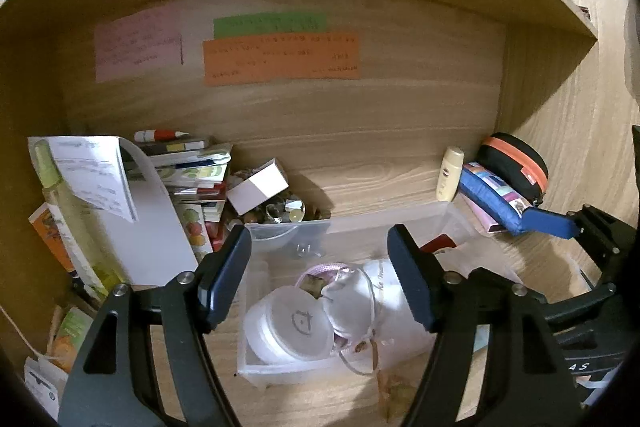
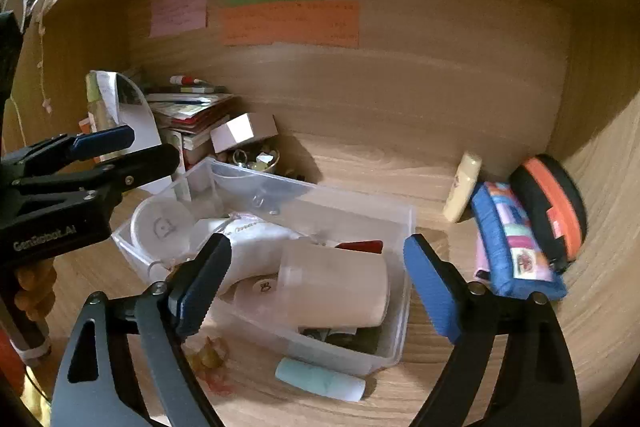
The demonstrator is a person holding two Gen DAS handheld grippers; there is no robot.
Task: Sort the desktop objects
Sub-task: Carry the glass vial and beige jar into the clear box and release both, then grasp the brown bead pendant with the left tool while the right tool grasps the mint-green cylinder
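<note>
We've got both grippers spread wide, gripping nothing: left gripper (image 1: 320, 279) and right gripper (image 2: 316, 287) hover over the clear bin (image 2: 400, 227) mid-frame, white jar (image 1: 294, 329) and frosted cup (image 2: 336, 281) lying inside.

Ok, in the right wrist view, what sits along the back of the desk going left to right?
Stack of booklets → small white box → cream bottle → blue patchwork pouch → black case with orange zip.
</note>
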